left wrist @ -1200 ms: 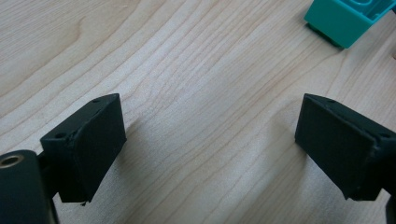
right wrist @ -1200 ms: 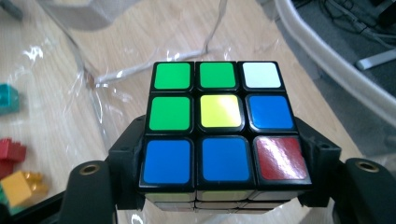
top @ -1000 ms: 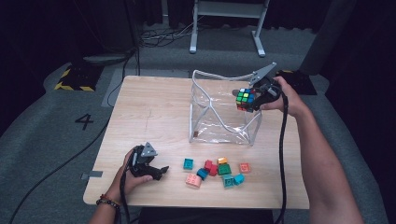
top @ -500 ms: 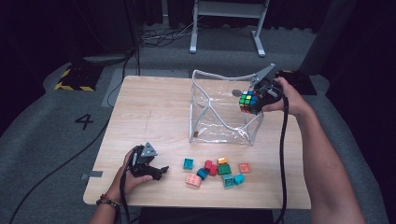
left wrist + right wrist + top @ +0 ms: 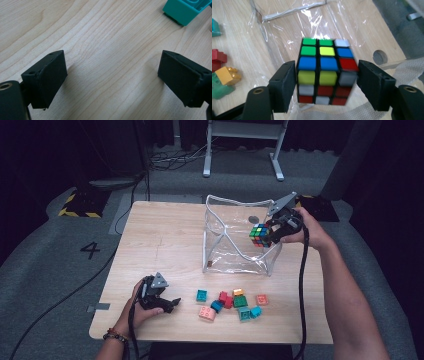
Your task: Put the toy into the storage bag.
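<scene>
The right claw [image 5: 270,234] grips a multicoloured puzzle cube [image 5: 325,71] above the clear plastic bag [image 5: 225,245], probably to drop it inside; the left claw [image 5: 167,305] rests open on the desk [image 5: 165,235].

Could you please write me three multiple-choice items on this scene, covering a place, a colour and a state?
1. Where is the puzzle cube?
A. Among the bricks
B. Over the clear bag
C. On the floor

2. What colour is the brick nearest the left gripper?
A. Teal
B. Purple
C. White

3. How does the right gripper stand?
A. Open and empty
B. Shut on the cube
C. Shut on the bag

Answers:
1 B, it is held above the bag's open top.
2 A, it lies teal on the table.
3 B, both jaws press its sides.
</scene>
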`<state>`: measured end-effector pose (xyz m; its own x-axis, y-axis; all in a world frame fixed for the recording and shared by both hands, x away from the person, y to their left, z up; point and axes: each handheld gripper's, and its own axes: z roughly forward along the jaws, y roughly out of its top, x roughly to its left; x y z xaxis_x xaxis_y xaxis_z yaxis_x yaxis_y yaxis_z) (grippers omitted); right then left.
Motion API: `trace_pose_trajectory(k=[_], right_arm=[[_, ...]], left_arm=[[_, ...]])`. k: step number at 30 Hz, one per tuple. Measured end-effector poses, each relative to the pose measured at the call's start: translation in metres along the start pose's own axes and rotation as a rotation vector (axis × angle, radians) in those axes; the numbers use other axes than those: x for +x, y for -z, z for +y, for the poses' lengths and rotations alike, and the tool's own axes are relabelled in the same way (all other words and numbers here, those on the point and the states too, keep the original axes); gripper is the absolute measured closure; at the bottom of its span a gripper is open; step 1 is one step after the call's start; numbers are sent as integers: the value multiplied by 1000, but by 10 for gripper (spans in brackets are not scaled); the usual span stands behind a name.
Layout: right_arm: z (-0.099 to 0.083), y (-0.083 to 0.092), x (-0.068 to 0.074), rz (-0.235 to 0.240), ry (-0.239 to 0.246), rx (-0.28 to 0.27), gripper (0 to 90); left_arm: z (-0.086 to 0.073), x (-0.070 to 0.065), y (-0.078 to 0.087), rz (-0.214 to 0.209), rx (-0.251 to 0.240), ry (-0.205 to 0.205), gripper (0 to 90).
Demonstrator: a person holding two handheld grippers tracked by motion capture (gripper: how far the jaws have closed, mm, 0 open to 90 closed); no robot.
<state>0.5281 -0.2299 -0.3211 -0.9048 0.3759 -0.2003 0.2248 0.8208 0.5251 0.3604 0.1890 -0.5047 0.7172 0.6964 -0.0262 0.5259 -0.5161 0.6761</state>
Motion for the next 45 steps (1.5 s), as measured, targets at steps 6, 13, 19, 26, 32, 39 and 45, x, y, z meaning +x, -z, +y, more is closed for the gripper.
trace_pose_trajectory(k=[6,13,19,26,32,39,45], right_arm=[[-2,3,1,-3,-19,-15,399],[-7,5,2,-2,-15,-66,404],[-13,17,7,-34,-67,-182,401],[-27,41,13,-109,-132,-316,402],[-38,55,17,-135,-177,-379,395],[-57,76,31,-183,-199,-440,363],[-79,87,41,-220,-217,-467,332]], left_arm=[[0,0,0,-3,1,2,87],[0,0,0,-3,1,2,87],[0,0,0,-1,3,3,86],[0,0,0,-3,3,5,87],[0,0,0,-1,-1,2,87],[0,0,0,-1,-1,1,87],[0,0,0,-2,0,2,87]])
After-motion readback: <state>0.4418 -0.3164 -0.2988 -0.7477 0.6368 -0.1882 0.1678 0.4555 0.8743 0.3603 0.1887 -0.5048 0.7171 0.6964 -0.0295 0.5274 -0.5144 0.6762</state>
